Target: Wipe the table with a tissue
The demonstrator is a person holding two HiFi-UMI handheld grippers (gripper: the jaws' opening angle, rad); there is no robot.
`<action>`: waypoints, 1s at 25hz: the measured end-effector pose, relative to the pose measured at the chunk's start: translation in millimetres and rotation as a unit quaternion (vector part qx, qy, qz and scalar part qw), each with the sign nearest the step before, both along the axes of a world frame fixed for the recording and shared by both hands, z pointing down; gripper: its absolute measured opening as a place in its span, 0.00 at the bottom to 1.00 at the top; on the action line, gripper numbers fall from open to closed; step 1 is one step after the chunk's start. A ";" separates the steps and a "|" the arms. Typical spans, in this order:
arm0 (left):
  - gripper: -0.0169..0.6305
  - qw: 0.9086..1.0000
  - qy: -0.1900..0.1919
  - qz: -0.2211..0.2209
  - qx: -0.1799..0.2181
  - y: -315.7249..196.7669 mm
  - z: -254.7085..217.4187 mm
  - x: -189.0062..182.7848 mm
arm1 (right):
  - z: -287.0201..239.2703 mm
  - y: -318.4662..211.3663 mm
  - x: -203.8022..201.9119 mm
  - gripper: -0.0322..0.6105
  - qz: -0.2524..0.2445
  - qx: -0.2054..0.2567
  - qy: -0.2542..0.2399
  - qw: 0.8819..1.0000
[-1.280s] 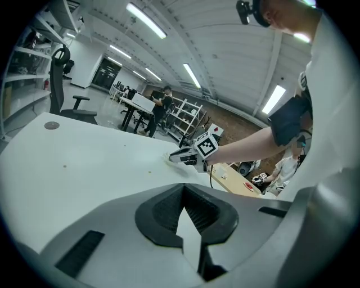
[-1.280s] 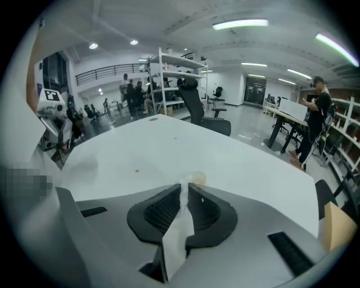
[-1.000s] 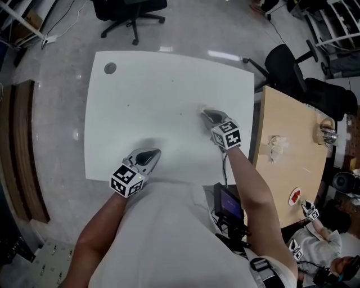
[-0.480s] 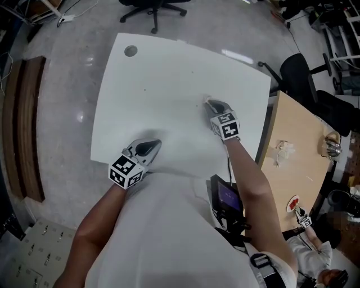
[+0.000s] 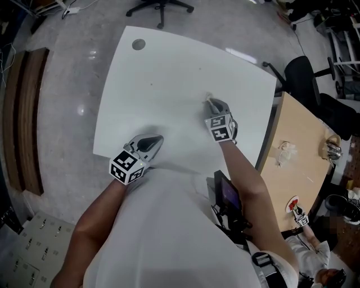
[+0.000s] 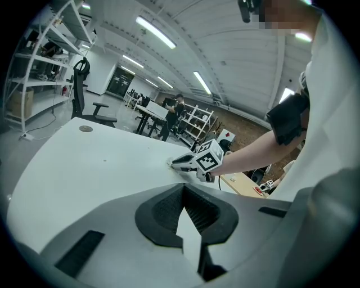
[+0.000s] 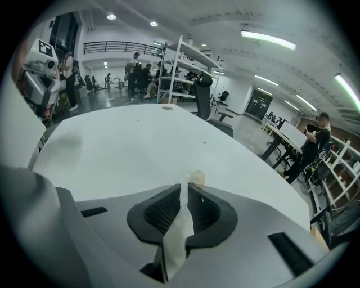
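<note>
A white table (image 5: 169, 73) fills the middle of the head view. My right gripper (image 5: 209, 102) rests low on its right half, shut on a white tissue (image 7: 181, 225). The tissue runs up between the jaws, and a small crumpled bit (image 7: 197, 179) pokes out at the tips against the tabletop. The left gripper view shows the same gripper (image 6: 174, 162) from the side, tips down on the surface. My left gripper (image 5: 156, 139) lies at the near edge of the table, shut with nothing in it; its tips (image 6: 183, 190) point across the bare top.
A round cable hole (image 5: 138, 44) sits in the far left corner. A wooden table (image 5: 298, 146) with a crumpled tissue (image 5: 287, 151) and a metal pot (image 5: 331, 149) stands close to the right. Black office chairs stand at the right (image 5: 306, 79) and beyond the far edge (image 5: 160, 7).
The head camera has shifted, so the table sits further right and higher in view. The right gripper with the tissue has edged slightly away from the right edge. The left gripper has stayed put.
</note>
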State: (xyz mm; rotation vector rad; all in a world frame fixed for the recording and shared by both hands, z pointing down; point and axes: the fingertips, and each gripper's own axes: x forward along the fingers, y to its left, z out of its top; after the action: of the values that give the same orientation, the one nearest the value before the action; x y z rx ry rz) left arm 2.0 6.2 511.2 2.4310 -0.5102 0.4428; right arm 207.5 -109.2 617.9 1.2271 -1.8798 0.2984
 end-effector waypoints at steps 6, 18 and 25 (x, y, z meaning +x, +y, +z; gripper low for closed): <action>0.04 1.000 0.002 0.010 0.002 -2.8 -0.3 -3.0 | 1.0 3.6 -13.0 0.12 -0.010 0.001 0.012 1.000; 0.04 1.000 0.005 0.014 0.004 0.9 0.1 -10.0 | 1.3 22.2 -49.1 0.12 -0.052 -0.005 0.010 0.999; 0.04 1.000 0.014 0.013 0.005 -2.2 -3.0 -12.0 | -3.4 38.8 -81.5 0.12 -0.079 -0.041 -0.084 0.992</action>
State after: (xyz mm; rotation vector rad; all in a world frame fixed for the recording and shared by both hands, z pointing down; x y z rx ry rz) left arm -10.0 4.0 508.2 2.4530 -0.4697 0.4188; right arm 125.9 -70.3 614.5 1.0168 -2.0746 0.3992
